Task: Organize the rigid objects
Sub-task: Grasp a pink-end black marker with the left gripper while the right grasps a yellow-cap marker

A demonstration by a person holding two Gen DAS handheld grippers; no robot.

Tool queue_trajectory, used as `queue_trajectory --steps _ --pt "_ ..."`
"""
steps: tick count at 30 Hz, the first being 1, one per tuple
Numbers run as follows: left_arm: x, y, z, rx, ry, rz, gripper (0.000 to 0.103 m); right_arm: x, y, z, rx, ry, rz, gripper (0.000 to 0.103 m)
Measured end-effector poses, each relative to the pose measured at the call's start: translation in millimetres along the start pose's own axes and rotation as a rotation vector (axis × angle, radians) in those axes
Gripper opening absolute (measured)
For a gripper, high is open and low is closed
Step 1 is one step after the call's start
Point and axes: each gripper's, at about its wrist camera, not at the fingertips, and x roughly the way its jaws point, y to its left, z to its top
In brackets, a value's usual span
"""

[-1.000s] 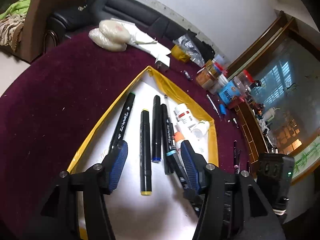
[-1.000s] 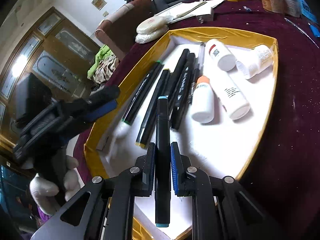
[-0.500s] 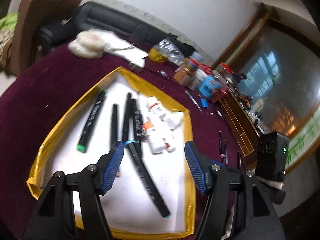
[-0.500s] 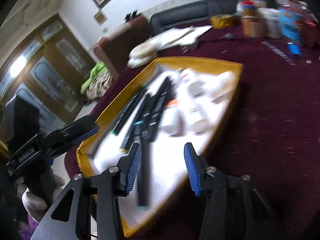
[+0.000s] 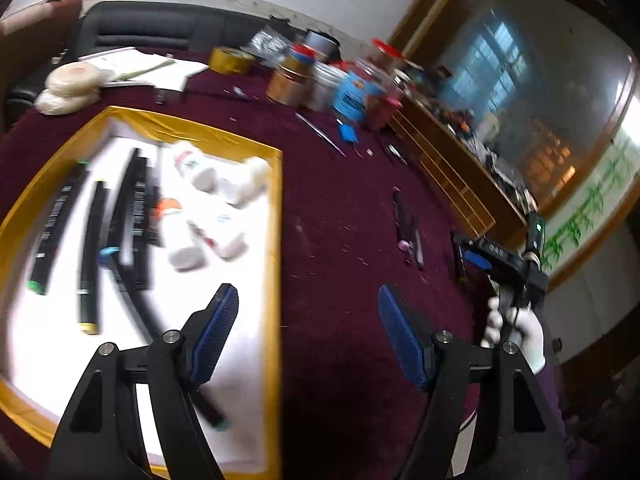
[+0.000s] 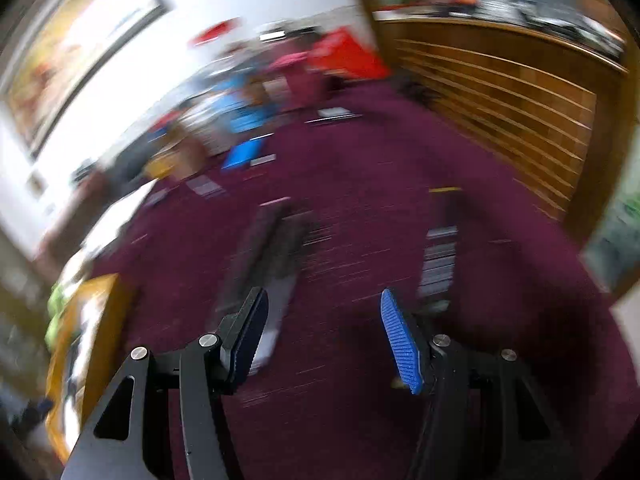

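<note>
Here both tools are opening with nothing between their pads — the left tool [image 5: 308, 336] hangs over the gold edge of the tray [image 5: 276, 240], where the markers [image 5: 90, 248] and white bottles [image 5: 208, 216] lie. The right tool [image 6: 324, 340] hovers over the maroon tabletop [image 6: 360, 200] near loose pens [image 6: 438, 256], badly blurred.

markers [image 5: 90, 236] — black, flat in yellow-rimmed tray [image 5: 276, 240] | white bottles [image 5: 208, 204] — lying beside them

Right tool [image 6: 320, 340] opening, empty, over maroon cloth [image 6: 360, 200] (pic v. blurred).
</note>
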Motion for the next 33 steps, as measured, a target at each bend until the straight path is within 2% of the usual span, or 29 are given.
queue_trajectory --steps 3,6,8,9,10,11,12,13,18,23,28,29,30,31,33 --pt "13.6 -21.0 1.2 0.032 0.022 0.003 0.072 1.5 -44.5 16.2 0.087 -0.018 -0.116 0.054" --pt "28.7 -43.3 3.8 0.074 0.047 0.011 0.072 7.8 -63.2 26.2 0.102 -0.003 -0.154 0.052" --pt "38.6 -61.0 5.8 0.118 0.057 0.02 0.072 16.8 -60.8 32.2 0.081 0.027 -0.171 0.034" --pt "43.6 -69.5 7.3 0.142 0.059 0.022 0.072 23.4 -61.3 36.6 0.07 0.046 -0.179 0.029" --pt "50.6 -80.7 9.9 0.171 0.061 0.021 0.072 32.5 -60.1 40.1 0.063 0.075 -0.192 0.015" --pt "54.8 -85.8 12.1 0.182 0.062 0.021 0.072 36.9 -56.4 43.3 0.05 0.068 -0.226 0.015" --pt "63.5 -95.1 16.0 0.201 0.064 0.021 0.072 42.5 -52.8 44.0 0.042 0.071 -0.222 0.015" --pt "70.3 -100.1 19.1 0.212 0.067 0.023 0.072 48.3 -51.1 45.4 0.05 0.086 -0.179 0.015" --pt "123.0 -124.2 35.9 0.241 0.118 0.011 0.071 52.5 -36.8 31.0 -0.006 0.041 -0.095 0.015" --pt "186.5 -142.5 49.5 0.278 0.203 -0.004 0.071 47.8 -57.2 30.0 0.091 0.05 0.054 0.015" --pt "235.1 -149.5 67.3 0.328 0.242 0.038 0.071 49.4 -58.2 30.4 0.112 0.053 0.082 0.015" --pt "242.7 -151.5 69.2 0.349 0.254 0.051 0.068 49.2 -57.7 30.3 0.107 0.053 0.079 0.015" --pt "245.8 -153.8 70.8 0.383 0.229 0.071 0.06 49.2 -56.8 30.2 0.103 0.053 0.077 0.015" --pt "248.0 -154.5 73.7 0.403 0.214 0.077 0.059 49.7 -56.4 30.3 0.101 0.054 0.076 0.015" --pt "247.5 -148.2 76.8 0.374 0.212 0.065 0.041 49.6 -57.0 30.6 0.103 0.055 0.078 0.015"
